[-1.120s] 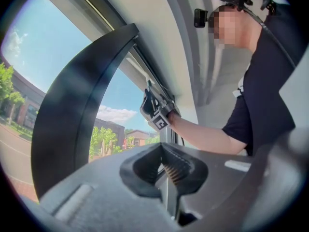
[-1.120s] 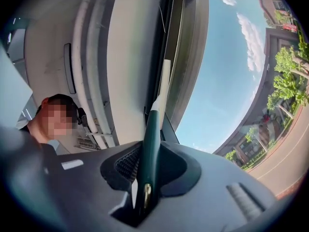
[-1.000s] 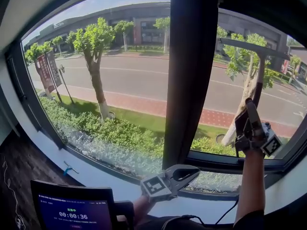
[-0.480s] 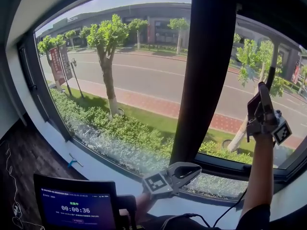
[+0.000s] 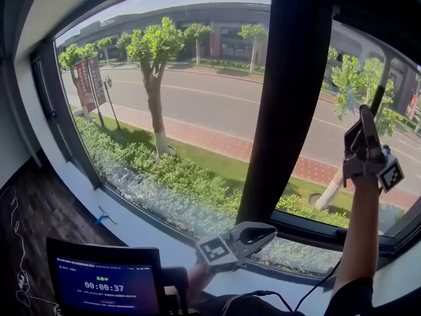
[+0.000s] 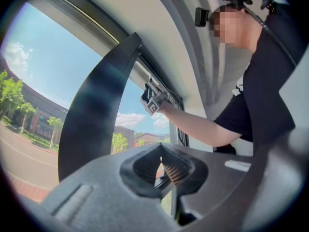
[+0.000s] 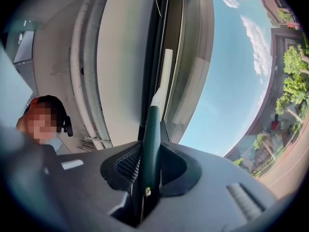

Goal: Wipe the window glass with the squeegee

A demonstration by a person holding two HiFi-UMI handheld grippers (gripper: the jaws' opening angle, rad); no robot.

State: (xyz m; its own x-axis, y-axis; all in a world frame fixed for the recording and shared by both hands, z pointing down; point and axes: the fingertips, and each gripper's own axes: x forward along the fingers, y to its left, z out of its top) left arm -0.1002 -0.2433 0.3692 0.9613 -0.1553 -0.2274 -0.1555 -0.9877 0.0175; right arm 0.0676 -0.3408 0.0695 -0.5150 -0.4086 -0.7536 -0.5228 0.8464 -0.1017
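Note:
My right gripper (image 5: 364, 143) is raised against the right window pane (image 5: 332, 120) and is shut on the squeegee (image 5: 377, 97). The squeegee's dark green handle (image 7: 150, 139) runs up between the jaws of the right gripper (image 7: 148, 175). Its pale head (image 7: 162, 79) lies along the window frame above. My left gripper (image 5: 253, 237) hangs low over the white sill (image 5: 145, 232), shut with nothing in it. In the left gripper view, the left gripper (image 6: 165, 177) has its tips together, and the right gripper (image 6: 153, 100) shows high up by the frame.
A broad dark pillar (image 5: 284, 110) splits the right pane from the large left pane (image 5: 191, 104). A small blue-handled tool (image 5: 102, 217) lies on the sill at left. A screen with a timer (image 5: 105, 283) stands at the bottom left. A black cable (image 5: 314, 289) hangs under the right arm.
The right gripper has moved up and a little to the right along the right pane with the squeegee. The left gripper has stayed low by the sill.

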